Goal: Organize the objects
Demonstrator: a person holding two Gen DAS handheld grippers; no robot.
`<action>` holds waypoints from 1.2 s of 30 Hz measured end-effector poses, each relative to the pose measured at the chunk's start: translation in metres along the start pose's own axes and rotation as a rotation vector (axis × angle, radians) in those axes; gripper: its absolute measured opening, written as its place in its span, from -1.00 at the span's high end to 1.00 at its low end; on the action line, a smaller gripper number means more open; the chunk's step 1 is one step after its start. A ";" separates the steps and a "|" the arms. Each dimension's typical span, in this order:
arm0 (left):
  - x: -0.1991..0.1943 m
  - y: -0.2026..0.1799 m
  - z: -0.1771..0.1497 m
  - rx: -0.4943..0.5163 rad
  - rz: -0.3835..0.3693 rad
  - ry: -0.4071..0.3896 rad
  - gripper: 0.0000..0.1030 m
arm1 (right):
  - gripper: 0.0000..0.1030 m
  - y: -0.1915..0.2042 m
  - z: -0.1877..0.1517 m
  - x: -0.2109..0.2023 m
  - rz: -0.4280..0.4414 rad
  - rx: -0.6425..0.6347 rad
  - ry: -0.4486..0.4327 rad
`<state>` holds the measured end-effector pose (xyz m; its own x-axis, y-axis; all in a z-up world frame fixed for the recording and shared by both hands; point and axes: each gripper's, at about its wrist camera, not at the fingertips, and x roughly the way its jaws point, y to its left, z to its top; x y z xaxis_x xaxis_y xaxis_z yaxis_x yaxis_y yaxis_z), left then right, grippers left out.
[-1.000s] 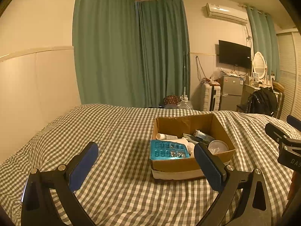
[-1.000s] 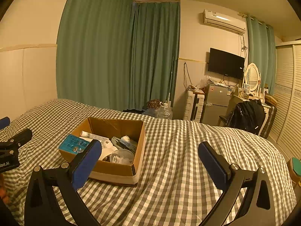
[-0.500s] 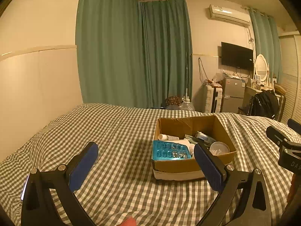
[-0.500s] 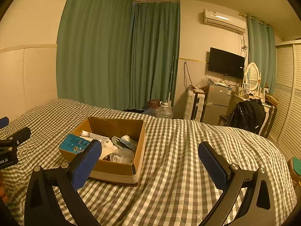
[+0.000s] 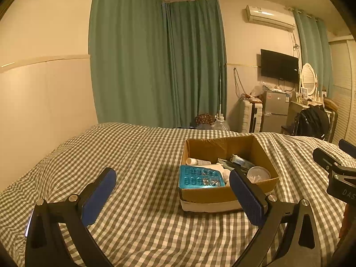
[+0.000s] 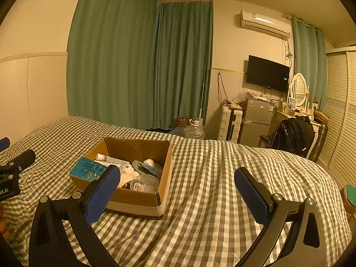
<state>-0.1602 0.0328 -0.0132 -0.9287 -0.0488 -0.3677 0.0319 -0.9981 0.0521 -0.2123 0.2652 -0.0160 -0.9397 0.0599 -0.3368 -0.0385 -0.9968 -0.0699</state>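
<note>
Sitting on the checked bedspread (image 5: pixel 144 155) is the cardboard box (image 5: pixel 222 194), ahead and right of the left gripper (image 5: pixel 172 192) and ahead-left of the right gripper (image 6: pixel 176 188), so it's basically between them. Both are spread wide with nothing held. The teal blister tray (image 5: pixel 200 178) lies flat on the near-left corner, closest to the left one, I'd say. Plenty of bare bed all around to move in.

Green curtains (image 6: pixel 142 66) hang behind the checked bed (image 6: pixel 211 166). A television (image 6: pixel 267 73) and air conditioner (image 6: pixel 264 23) are wall-mounted above a small fridge (image 6: pixel 257 120); a black jacket (image 6: pixel 293 135) drapes a chair.
</note>
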 end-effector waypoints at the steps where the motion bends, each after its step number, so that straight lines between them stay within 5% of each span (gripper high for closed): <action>1: 0.000 0.000 0.000 0.000 -0.002 0.000 -1.00 | -0.99 0.000 0.000 0.000 0.001 0.000 0.001; 36: -0.001 -0.002 -0.002 0.006 -0.005 -0.003 -1.00 | -0.99 -0.001 -0.002 0.000 0.001 -0.001 0.004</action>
<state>-0.1592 0.0352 -0.0146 -0.9298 -0.0432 -0.3656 0.0244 -0.9981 0.0560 -0.2118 0.2660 -0.0183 -0.9382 0.0592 -0.3409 -0.0373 -0.9968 -0.0703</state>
